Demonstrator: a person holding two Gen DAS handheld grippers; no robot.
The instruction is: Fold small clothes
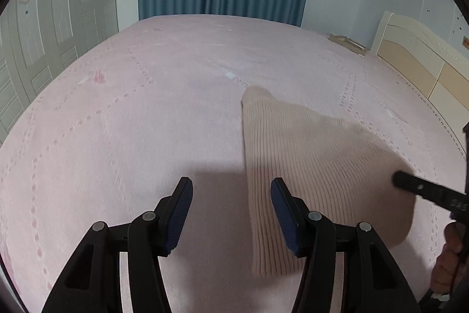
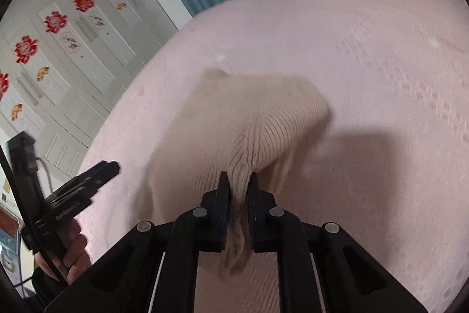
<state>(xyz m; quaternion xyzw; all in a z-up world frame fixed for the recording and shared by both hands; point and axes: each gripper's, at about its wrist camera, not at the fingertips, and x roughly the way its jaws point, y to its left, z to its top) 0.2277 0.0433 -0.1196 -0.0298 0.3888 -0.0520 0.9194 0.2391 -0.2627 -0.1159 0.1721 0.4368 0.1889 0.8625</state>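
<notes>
The right hand-held gripper is clamped on a bunched edge of the beige ribbed knit garment, lifting it off the pink quilted bed; the left hand-held gripper stands apart, empty; folding looks barely begun

Bedspread lies open all round; only the knit garment interrupts it.

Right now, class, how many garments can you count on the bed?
1: a beige ribbed knit garment on the pink bed cover, pinched at one edge by the right gripper. Others could lie outside both views.
</notes>
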